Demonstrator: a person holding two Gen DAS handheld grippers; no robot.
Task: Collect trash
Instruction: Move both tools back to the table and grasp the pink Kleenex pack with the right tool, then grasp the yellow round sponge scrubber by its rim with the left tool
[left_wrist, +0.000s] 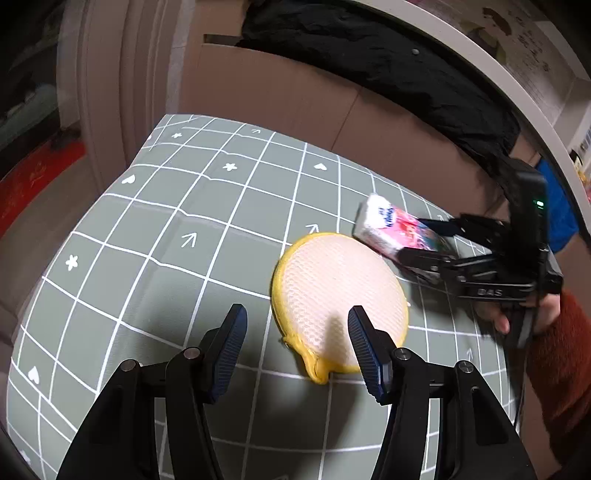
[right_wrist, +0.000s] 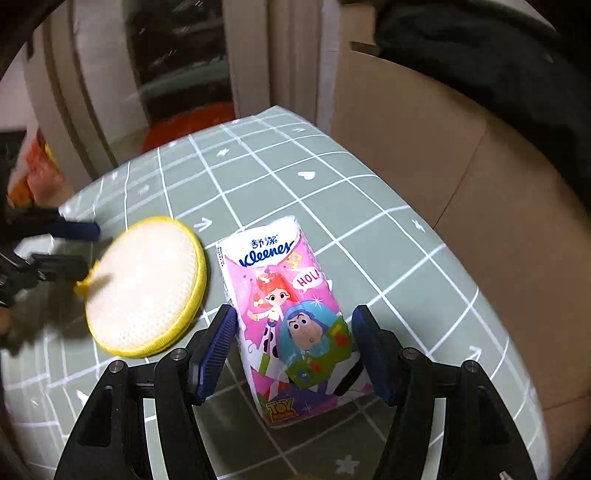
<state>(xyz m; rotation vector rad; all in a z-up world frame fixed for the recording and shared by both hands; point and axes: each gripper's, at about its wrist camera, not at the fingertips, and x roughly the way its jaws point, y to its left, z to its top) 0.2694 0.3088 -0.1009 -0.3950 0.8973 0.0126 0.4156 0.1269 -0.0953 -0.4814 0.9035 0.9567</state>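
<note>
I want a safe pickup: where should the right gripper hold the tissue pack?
Grip the tissue pack across its two long sides near the middle, coming from above along its length. It lies flat, and the open right gripper already straddles it.

Left tool (left_wrist: 297, 349) and right tool (right_wrist: 293, 349): black linkage arms with silver pivot screws (left_wrist: 191, 353), carrying fingers faced with ribbed dark-blue pads (left_wrist: 364, 350). The right tool's black body bears a green indicator light (left_wrist: 540, 204). Rust-orange knitted sleeve (left_wrist: 561, 354) on the person's arm.
</note>
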